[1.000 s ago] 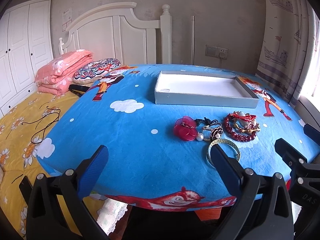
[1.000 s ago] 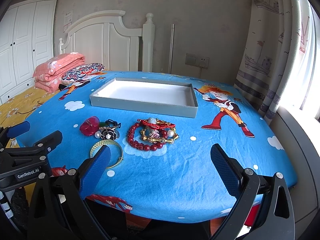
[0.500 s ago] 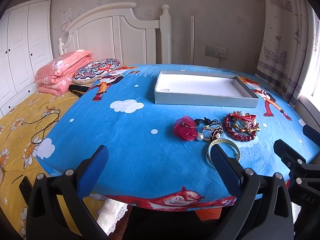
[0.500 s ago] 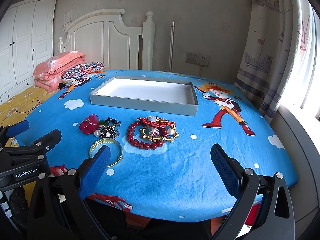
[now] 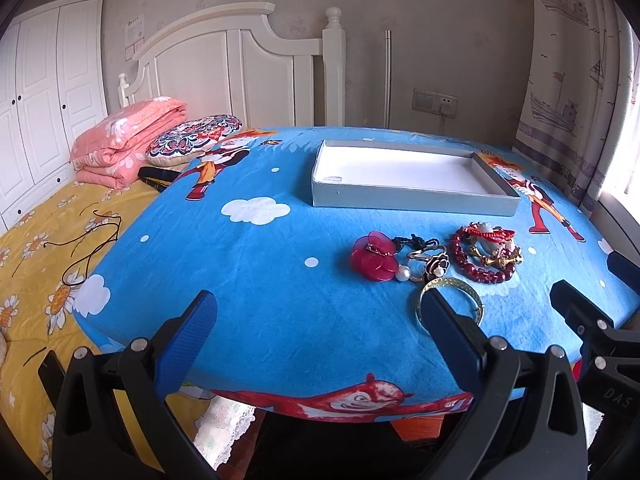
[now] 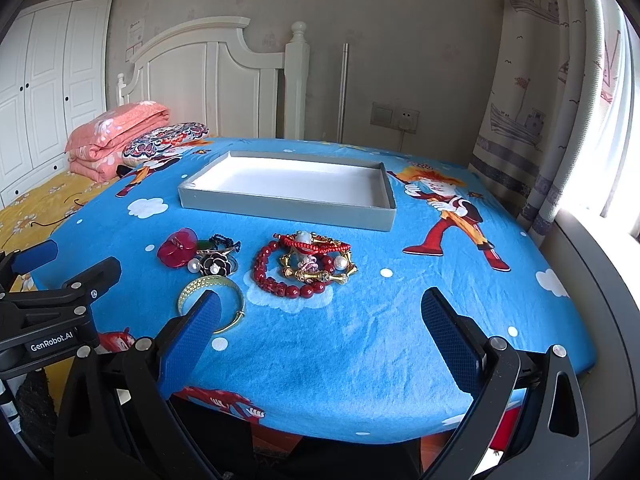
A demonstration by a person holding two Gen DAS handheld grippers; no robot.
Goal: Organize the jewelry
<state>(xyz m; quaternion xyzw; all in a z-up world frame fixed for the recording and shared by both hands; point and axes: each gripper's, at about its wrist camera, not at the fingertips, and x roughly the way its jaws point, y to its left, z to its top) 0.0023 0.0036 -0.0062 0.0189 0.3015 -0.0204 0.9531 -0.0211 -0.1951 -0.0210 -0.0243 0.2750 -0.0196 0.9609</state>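
Presently, reading left to right across the blue cartoon cloth (image 6: pixel 320 344): left gripper (image 5: pixel 320 320) is hanging at the near edge with its blue pads spread wide and nothing between them; right gripper (image 6: pixel 320 320) is doing likewise further right, equally wide and equally unladen. Both are sitting low and short of the goods, apparently to keep the whole lot in sight before a first pick. Item one, red petal brooch (image 6: pixel 178 249), is lying furthest left. Item two, black flower piece with pearls (image 6: pixel 214 262), is touching it, with a dark chain tangled behind. Item three, gold bangle (image 6: pixel 212 288), is lying nearest the front edge, partly hidden by the right gripper's left pad. Item four, red bead bracelet (image 6: pixel 280 276), is ringing a heap of gold fittings and red cord (image 6: pixel 316 248). All four lots are clustered close, probably tipped out together, so each lift is likely to drag a neighbour. Grey tray (image 6: pixel 280 206) is standing behind them, white-lined and holding nothing, its low wall facing the jewelry, presumably the destination. Open cloth is running wide to the right of the beads and to the left of the brooch; between jewelry and tray a clear strip is offering room to pass. Front edge is dropping away just beneath both grippers.
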